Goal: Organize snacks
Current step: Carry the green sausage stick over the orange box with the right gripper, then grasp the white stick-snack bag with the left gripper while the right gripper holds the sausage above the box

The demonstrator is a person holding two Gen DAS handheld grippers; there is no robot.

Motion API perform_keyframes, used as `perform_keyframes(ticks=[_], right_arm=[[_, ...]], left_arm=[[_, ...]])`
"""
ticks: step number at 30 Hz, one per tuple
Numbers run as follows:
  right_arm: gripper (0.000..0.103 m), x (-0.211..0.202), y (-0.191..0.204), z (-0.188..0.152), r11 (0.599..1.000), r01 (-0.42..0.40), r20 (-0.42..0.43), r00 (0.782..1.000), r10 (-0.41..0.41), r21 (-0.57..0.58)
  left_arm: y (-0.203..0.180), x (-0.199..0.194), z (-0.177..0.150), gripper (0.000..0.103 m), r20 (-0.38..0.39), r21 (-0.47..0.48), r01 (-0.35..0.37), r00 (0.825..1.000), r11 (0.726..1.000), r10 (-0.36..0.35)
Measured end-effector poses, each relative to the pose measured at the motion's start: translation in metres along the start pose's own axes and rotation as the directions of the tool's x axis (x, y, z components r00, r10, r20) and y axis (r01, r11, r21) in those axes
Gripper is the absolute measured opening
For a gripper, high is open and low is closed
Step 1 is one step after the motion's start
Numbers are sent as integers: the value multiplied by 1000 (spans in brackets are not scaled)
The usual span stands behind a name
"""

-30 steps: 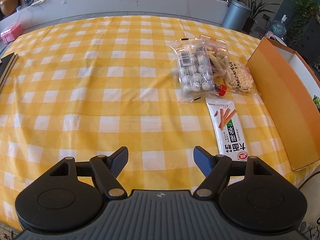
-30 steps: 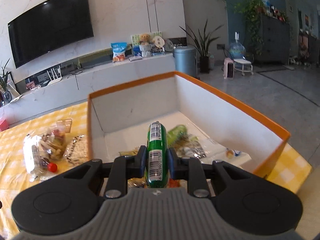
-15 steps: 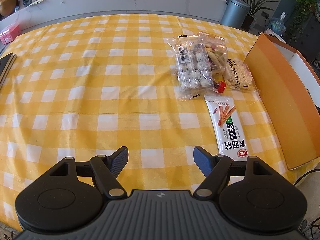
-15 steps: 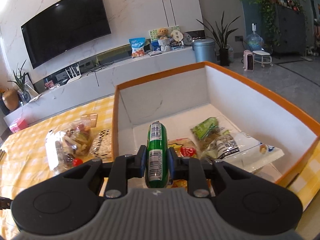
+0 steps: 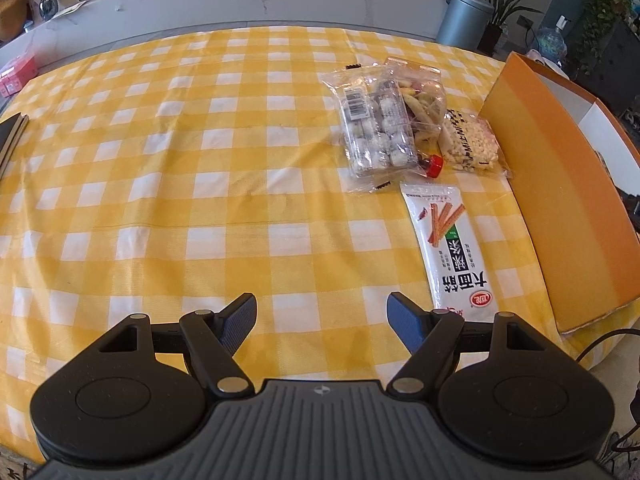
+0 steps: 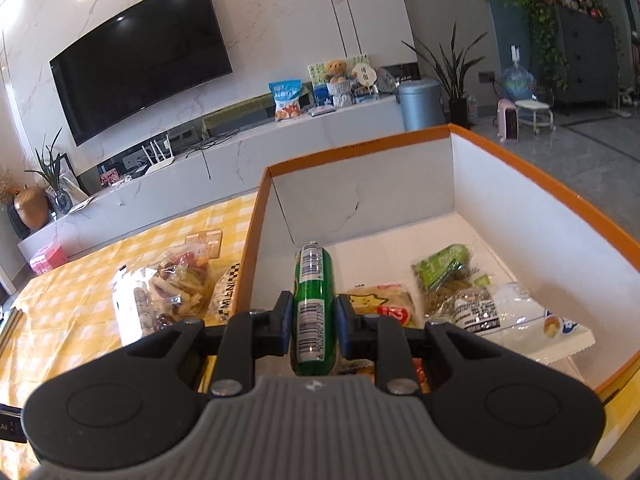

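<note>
The right tongs (image 6: 311,322) are pinching a green sausage-shaped snack (image 6: 314,308) with barcode labels, one blue pad on each side of it. The snack points forward along the fingers and hangs over the near end of an open orange box (image 6: 532,174) with white inner walls. Inside the box lie a green packet (image 6: 442,266), a yellow packet with a star and a red label (image 6: 382,304), and a clear bag with a barcode sticker (image 6: 478,310); a flat white packet (image 6: 556,334) rests against the box's right wall.

The left tongs (image 5: 321,314) are spread wide with nothing between them, hovering above the worktop (image 5: 160,200), which is covered by a yellow and white checked cloth. Ahead and to their right a long white packet showing orange sticks (image 5: 446,248) lies flat, near the orange outer wall of the box. Beyond it sits a cluster touching one another: a clear bag of small round wrapped sweets (image 5: 376,132), a clear bag of mixed vegetable crisps (image 5: 424,104), and a clear bag of pale puffed pieces (image 5: 472,142) just beside the box. A small red cap (image 5: 434,166) shows at the near edge of this cluster.

In the right wrist view the same cluster lies on the cloth left of the box.
</note>
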State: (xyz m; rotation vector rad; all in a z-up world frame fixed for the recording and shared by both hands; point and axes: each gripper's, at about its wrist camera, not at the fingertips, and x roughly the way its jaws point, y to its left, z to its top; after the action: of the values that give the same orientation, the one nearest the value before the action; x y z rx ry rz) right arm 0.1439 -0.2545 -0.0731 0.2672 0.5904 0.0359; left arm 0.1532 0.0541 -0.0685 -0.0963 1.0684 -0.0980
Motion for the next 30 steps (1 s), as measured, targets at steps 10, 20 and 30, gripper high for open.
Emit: perform_keyframes(ticks=[10,20,30], right_arm=[[20,-31,-13,20,998,-44,93,995,39,53],[21,-57,-42,34,987,-97,173,982,74,130],[21,-58,-57,30,980,-81,187,981,47,179]], left_arm=[[-60,17,10,88,-64,61,93,994,994,-89],[-113,68,25,96,-116,91,-25,993,996,36],[-121,77,28,83,-46,13,-117,992,993,117]])
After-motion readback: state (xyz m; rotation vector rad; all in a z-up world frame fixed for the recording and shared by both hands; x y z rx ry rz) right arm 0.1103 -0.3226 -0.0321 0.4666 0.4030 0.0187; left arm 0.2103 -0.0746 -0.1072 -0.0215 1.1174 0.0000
